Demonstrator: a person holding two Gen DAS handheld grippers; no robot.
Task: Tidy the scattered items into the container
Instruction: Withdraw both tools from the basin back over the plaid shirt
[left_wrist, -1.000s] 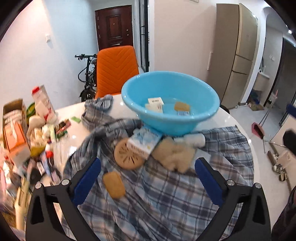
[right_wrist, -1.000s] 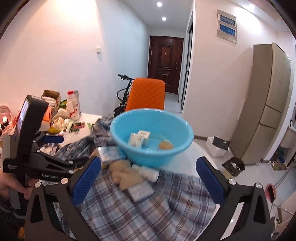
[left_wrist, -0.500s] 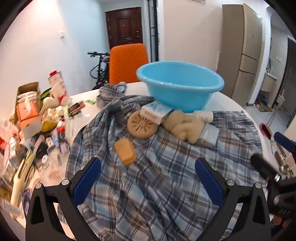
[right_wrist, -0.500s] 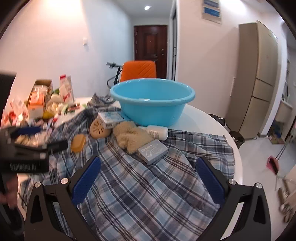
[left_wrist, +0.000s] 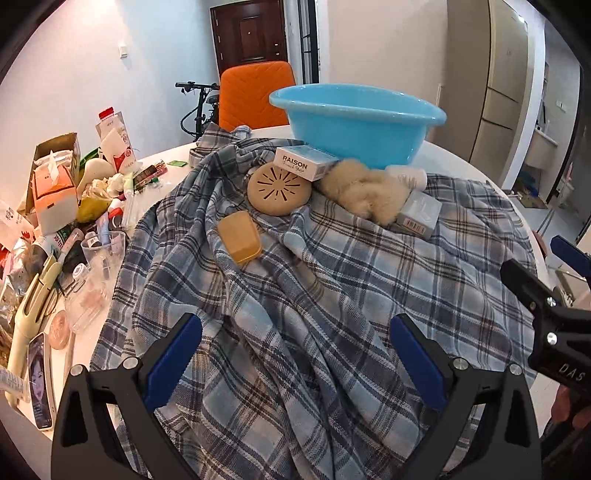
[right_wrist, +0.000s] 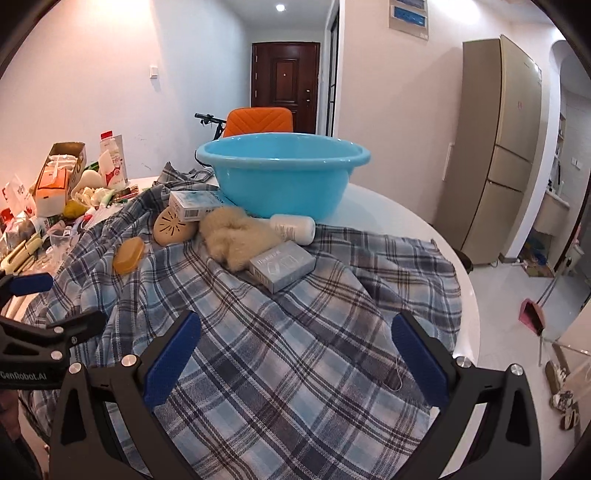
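Observation:
A light blue basin stands at the far side of a plaid cloth. In front of it lie a white RAISON box, a round tan disc, an orange soap bar, a beige fluffy item, a white bottle and a grey box. My left gripper and right gripper are open and empty, low over the near cloth, well short of the items.
A heap of clutter with cartons, a tissue box and cups fills the table's left side. An orange chair and a bicycle stand behind the table. The round table's right edge drops to the floor.
Both grippers have drawn back and lower from above the basin. The basin's inside is no longer visible. Both stay open and empty.

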